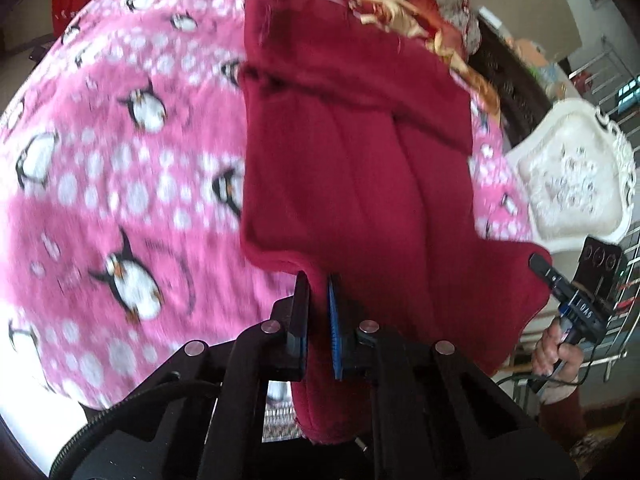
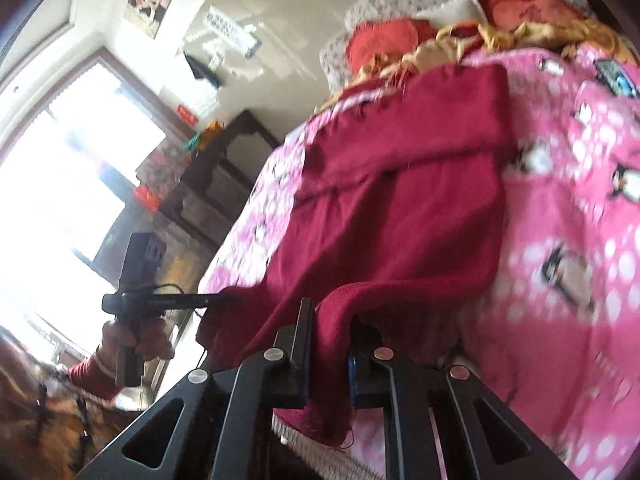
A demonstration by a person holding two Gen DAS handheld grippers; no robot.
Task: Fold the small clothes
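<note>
Left wrist: your left tongs (image 1: pixel 318 292) and right tongs (image 2: pixel 330 320) each pinch the garment's (image 1: pixel 360 160) near hem (fold begun); carry it forward evenly.

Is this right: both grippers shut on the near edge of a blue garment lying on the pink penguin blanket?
Only the colour is wrong: the garment is dark red, as both wrist views show. The left gripper and right gripper are shut on its near edge over the pink penguin blanket.

The garment (image 1: pixel 352 168) lies on the blanket (image 1: pixel 120 160), pillows (image 2: pixel 392 36) behind it.
</note>
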